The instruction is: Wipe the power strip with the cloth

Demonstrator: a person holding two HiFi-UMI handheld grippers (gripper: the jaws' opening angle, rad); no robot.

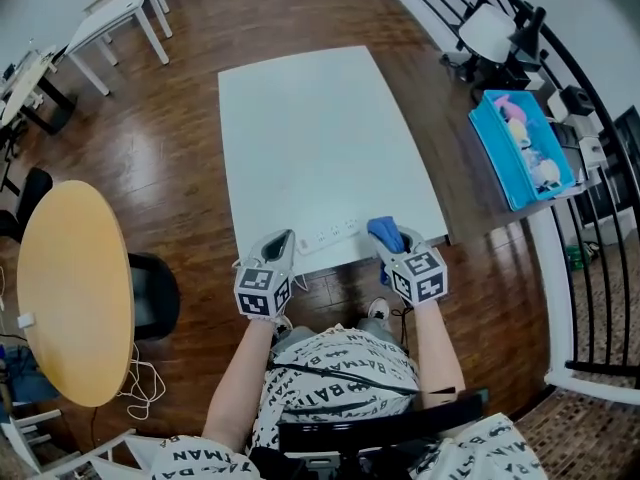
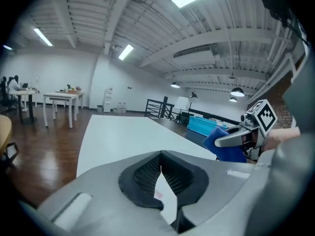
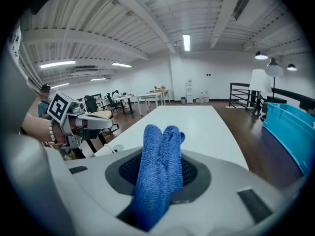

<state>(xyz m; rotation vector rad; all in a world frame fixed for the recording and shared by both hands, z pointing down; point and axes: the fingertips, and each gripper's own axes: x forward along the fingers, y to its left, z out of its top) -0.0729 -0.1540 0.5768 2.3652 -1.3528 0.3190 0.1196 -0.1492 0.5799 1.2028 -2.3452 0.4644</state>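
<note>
Our right gripper (image 1: pixel 392 241) pinches the cloth (image 3: pixel 158 173) just right of the power strip (image 1: pixel 330 236), which seems to lie lengthwise along the table's (image 1: pixel 320 128) near edge, with our left gripper (image 1: pixel 279 246), closed and empty, at its other end.

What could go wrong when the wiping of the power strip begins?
1. The power strip lies at the near edge of the table, and the left gripper is shut and empty, so nothing seems to steady it; a stroke might push it off.
2. The right gripper pinches the bunched cloth; it may slip out.
</note>
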